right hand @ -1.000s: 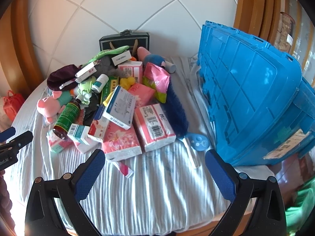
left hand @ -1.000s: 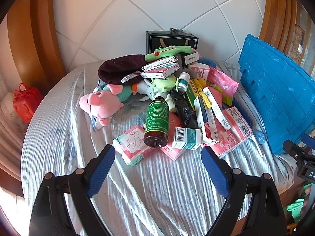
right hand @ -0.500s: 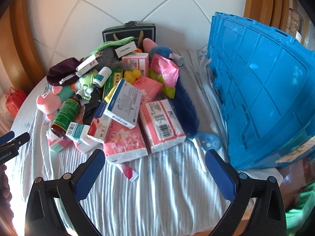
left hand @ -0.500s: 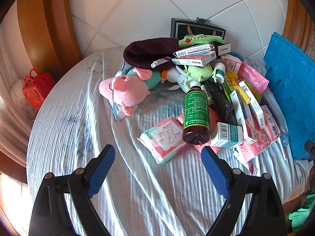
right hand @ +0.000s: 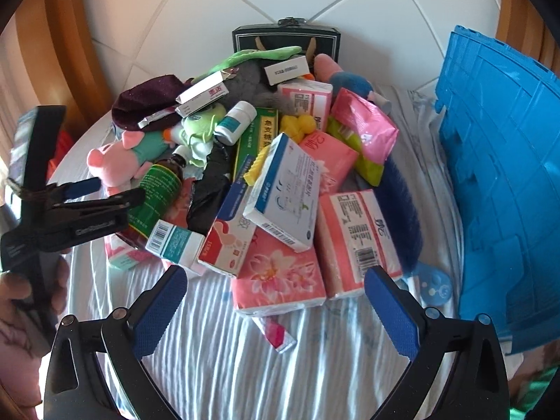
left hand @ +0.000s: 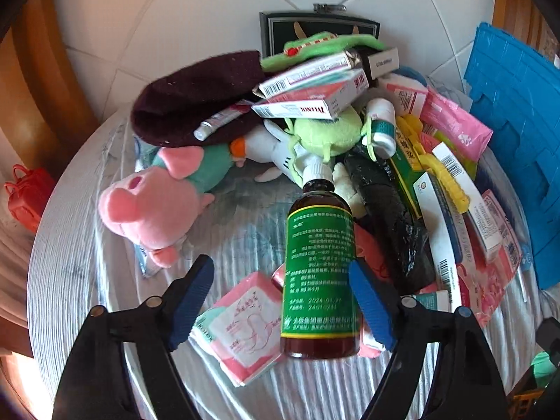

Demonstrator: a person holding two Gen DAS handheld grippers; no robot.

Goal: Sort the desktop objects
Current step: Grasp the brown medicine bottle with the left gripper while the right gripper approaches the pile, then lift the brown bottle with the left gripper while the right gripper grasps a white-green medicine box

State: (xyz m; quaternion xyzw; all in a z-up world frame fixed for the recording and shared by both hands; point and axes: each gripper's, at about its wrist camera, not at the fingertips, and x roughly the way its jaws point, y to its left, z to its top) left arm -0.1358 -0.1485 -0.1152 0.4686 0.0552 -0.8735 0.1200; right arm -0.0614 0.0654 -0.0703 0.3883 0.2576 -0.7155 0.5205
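I am holding my left gripper (left hand: 281,288) wide open around the brown glass bottle with a green label (left hand: 320,266), which is lying on the striped cloth; contact looks unlikely, though blur hides it. My right gripper (right hand: 274,292) is hovering open, empty, near the floral pink tissue pack (right hand: 280,273).

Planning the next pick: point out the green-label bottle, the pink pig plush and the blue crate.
green-label bottle (left hand: 320,262), left wrist view, on its label.
pink pig plush (left hand: 154,206), left wrist view, on its head.
blue crate (right hand: 507,175), right wrist view, on its side wall.
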